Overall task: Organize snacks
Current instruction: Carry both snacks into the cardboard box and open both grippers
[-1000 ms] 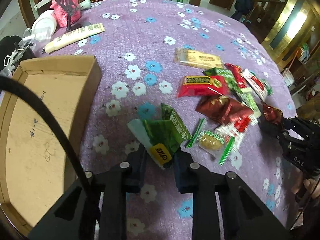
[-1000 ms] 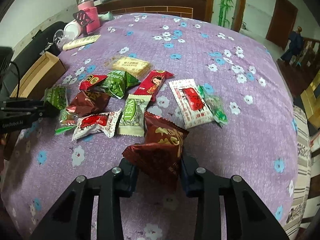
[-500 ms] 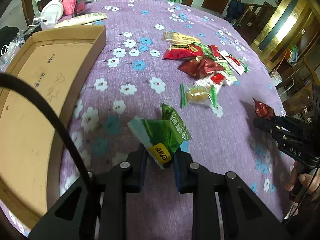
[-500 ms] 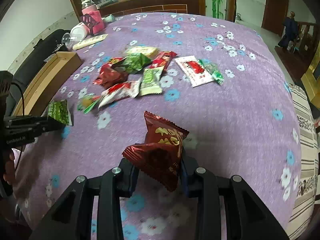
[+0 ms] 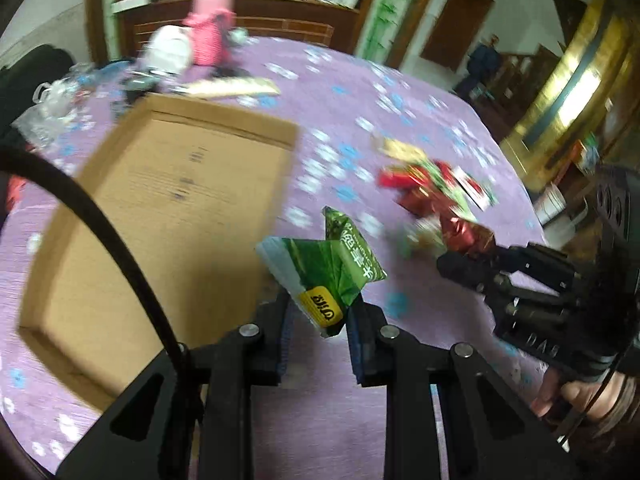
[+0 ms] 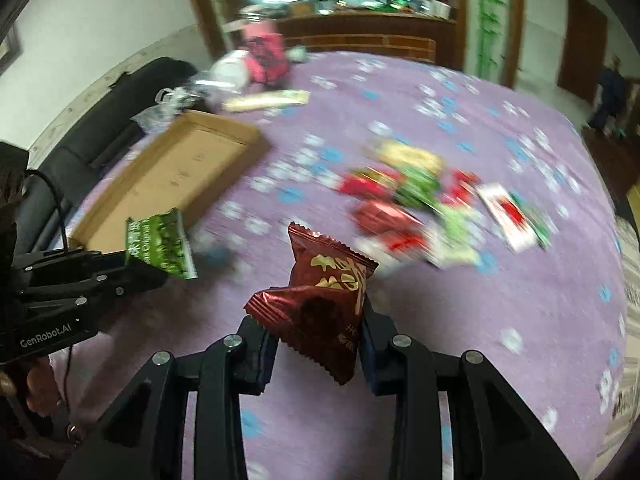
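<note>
My left gripper is shut on a green snack packet and holds it above the purple floral tablecloth, just right of the open cardboard box. My right gripper is shut on a dark red snack packet, also held in the air. In the right wrist view the left gripper with the green packet is at the left, by the box's near corner. In the left wrist view the right gripper with the red packet is at the right. Several snack packets lie in a pile on the cloth.
A pink knitted container, a white bowl and a long pale packet stand beyond the box at the table's far side. A black sofa borders the table on the left. The table edge drops off at the right.
Both grippers have lifted and swung left toward the cardboard box, each still holding its packet. The snack pile now lies farther off to the right.
</note>
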`<state>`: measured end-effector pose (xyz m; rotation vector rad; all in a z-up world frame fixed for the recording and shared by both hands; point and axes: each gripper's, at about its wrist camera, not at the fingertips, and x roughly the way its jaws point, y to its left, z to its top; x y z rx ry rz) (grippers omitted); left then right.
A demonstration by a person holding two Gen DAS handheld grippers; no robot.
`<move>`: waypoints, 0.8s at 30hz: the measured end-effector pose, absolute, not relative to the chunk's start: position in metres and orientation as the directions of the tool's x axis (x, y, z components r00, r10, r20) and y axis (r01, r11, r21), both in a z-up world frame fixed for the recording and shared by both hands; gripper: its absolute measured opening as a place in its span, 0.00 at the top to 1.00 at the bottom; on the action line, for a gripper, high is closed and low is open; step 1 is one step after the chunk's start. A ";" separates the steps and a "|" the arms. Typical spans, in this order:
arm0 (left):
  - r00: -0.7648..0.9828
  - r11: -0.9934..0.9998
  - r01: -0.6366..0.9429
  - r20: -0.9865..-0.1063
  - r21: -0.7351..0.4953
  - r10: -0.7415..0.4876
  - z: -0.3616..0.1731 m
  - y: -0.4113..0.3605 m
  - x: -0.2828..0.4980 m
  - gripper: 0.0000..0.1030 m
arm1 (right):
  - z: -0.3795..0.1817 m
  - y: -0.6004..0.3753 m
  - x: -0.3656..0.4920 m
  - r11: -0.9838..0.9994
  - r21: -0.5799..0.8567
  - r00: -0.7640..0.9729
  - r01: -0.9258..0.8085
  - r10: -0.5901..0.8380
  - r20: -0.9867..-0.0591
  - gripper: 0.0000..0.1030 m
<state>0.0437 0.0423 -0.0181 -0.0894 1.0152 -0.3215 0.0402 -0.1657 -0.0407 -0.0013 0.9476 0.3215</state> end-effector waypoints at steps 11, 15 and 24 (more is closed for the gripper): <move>0.506 0.991 0.038 -0.852 -0.131 -0.132 -0.027 0.133 0.114 0.75 | -0.042 -0.034 0.117 0.901 0.196 0.491 -0.386 0.381 -0.783 0.67; 0.490 0.991 0.026 -0.863 -0.129 -0.125 -0.037 0.142 0.132 0.74 | -0.053 -0.014 0.142 0.911 0.168 0.481 -0.377 0.348 -0.805 0.67; 0.475 0.999 0.009 -0.879 -0.036 -0.036 -0.047 0.141 0.151 0.65 | -0.066 0.002 0.162 0.932 0.084 0.476 -0.351 0.256 -0.841 0.64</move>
